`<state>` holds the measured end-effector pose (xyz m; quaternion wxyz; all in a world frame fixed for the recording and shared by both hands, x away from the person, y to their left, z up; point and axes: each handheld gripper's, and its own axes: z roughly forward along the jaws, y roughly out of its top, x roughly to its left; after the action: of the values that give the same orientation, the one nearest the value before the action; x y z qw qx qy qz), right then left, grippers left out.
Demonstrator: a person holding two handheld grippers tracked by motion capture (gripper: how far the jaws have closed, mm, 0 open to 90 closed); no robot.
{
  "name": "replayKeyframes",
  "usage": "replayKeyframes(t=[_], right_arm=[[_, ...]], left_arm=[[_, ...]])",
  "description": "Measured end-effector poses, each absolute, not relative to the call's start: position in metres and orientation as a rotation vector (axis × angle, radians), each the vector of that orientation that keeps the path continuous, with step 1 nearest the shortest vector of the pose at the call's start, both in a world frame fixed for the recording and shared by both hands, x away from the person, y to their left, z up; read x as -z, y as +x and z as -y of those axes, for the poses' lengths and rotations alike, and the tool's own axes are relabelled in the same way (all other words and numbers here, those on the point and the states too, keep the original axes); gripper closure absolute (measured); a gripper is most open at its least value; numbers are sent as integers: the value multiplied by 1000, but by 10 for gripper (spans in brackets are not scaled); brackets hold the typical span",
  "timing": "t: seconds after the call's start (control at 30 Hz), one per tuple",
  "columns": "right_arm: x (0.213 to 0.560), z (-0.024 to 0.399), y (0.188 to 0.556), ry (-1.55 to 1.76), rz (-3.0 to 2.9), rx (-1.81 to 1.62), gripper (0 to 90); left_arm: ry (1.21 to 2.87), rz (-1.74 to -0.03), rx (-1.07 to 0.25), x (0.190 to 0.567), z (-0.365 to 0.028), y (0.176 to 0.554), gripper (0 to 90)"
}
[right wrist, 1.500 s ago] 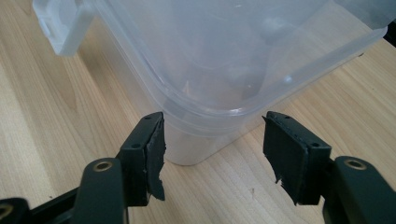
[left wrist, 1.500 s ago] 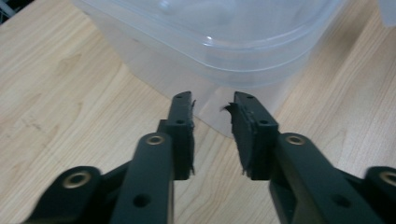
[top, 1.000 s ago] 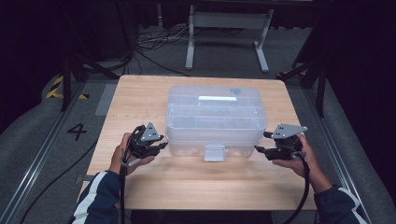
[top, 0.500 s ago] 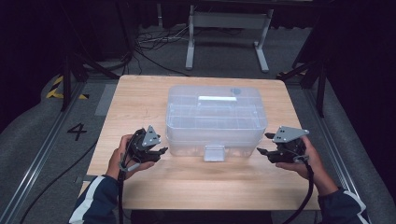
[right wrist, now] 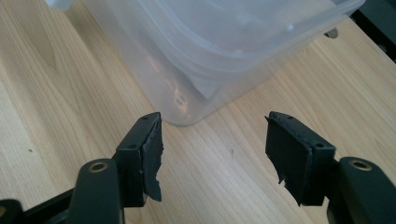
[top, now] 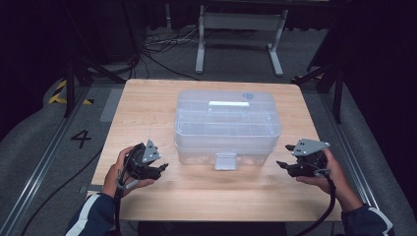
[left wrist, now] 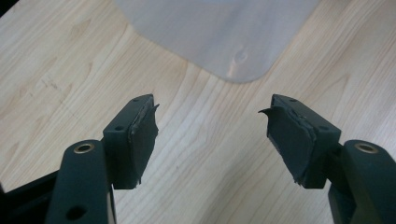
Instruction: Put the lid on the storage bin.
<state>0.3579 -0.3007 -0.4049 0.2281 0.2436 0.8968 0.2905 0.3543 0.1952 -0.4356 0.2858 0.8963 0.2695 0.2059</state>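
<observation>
Centrally on the wooden table (top: 147,103) sits a clear plastic box (top: 227,125) with its lid on and a small latch (top: 225,161) hanging at the middle of its near side. Bare wood runs all round it: a broad strip along the near edge where both hands work, narrower margins at the left and right edges, and a thin band behind the box toward the far edge.

The left gripper (top: 161,168) hovers near the box's near left corner, apart from it; in the left gripper view that rounded corner (left wrist: 243,70) lies ahead of the jaws with open wood between. Its jaws have just been opening and now stand wide with nothing between them. The right gripper (top: 284,158) is near the near right corner, also not touching; in the right gripper view the box wall (right wrist: 187,93) rises just beyond the pads (right wrist: 152,154). Its jaws are spread wide and empty.

Compared with a second ago, the left hand has drawn back from the box's side toward the near edge, leaving a clear gap where it was close before. The right hand has hardly shifted, and the box sits where it did.
</observation>
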Motion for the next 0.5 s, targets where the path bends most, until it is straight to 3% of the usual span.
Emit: replayKeyframes(t=[0.5], right_arm=[[424, 331, 354, 740, -2451, -752, 362]], left_arm=[[2413, -778, -561, 448, -221, 340, 290]])
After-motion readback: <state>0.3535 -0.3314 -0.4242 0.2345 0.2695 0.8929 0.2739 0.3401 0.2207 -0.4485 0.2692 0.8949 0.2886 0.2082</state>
